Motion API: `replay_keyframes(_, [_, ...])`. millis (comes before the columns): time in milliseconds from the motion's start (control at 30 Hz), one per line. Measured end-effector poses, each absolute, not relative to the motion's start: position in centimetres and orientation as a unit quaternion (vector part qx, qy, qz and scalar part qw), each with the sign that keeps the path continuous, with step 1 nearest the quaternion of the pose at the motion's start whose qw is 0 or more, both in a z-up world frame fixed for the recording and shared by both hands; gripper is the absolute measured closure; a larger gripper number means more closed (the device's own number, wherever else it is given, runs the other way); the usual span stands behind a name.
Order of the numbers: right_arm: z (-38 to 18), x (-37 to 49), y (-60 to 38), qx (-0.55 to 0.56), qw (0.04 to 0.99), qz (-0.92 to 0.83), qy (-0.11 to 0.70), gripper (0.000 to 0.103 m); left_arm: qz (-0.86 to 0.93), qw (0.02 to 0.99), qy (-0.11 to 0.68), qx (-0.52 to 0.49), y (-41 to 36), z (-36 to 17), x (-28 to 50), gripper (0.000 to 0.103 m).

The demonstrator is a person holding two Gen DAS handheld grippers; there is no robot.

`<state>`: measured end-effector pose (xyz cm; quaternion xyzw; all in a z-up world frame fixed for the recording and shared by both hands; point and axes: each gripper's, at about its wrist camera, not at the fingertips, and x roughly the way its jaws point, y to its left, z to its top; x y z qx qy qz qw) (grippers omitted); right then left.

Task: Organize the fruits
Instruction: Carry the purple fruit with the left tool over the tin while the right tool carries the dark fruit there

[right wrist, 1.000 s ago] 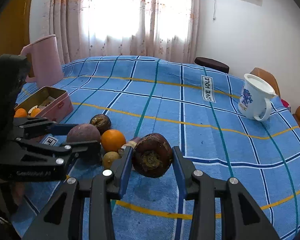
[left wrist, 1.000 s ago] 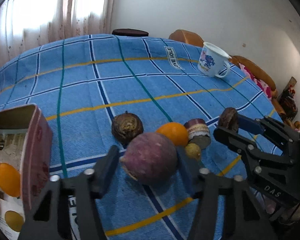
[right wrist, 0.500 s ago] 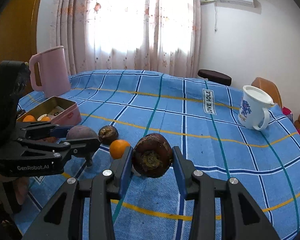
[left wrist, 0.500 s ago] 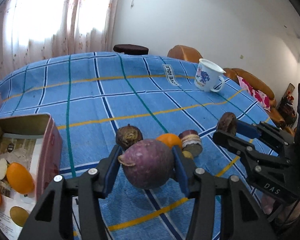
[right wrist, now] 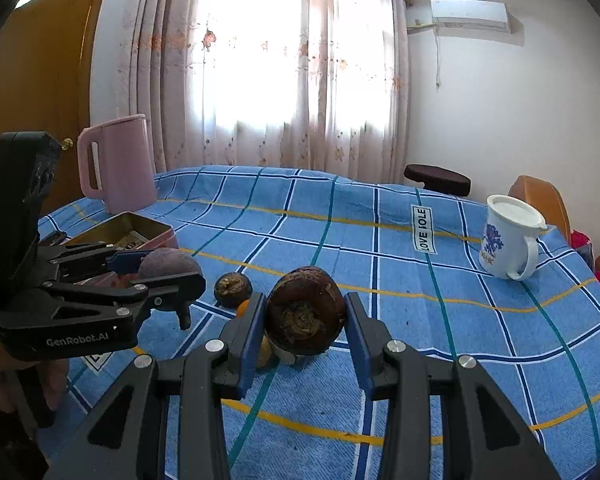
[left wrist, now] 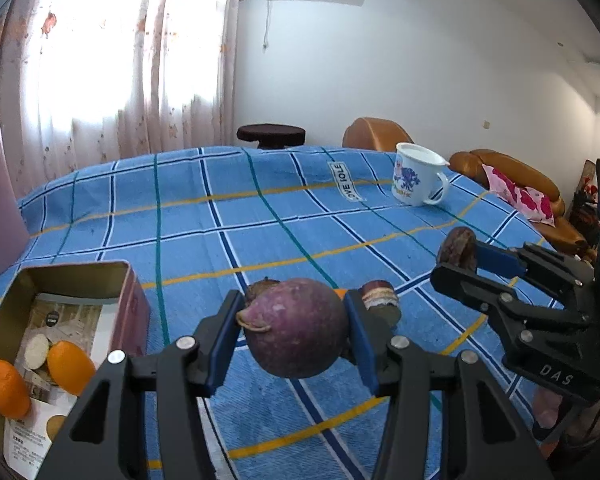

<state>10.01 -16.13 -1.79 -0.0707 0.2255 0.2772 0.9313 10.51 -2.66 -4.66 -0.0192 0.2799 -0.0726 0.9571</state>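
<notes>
My left gripper is shut on a round purple fruit, lifted above the blue checked cloth; that fruit also shows in the right wrist view. My right gripper is shut on a dark brown fruit, seen edge-on in the left wrist view. On the cloth lie another brown fruit, an orange mostly hidden, and a halved purple fruit. An open pink tin at the left holds orange pieces and a white slice.
A pink jug stands behind the tin. A white enamel mug sits at the far right of the table. A dark stool and brown chairs stand beyond the table's far edge.
Both grippers have risen with their fruits and tilted up, so more of the room shows. The loose fruits on the cloth have dropped behind the held ones.
</notes>
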Motion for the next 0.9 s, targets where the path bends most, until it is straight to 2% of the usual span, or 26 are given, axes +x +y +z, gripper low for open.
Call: replay_keyframes(900, [-1.2, 8.8, -17.3, -0.054, 0.939, 0.287, 0.184, 0.062, -0.050, 0.975, 0.218, -0.006, -2.9, -3.6, 8.1, 0.050])
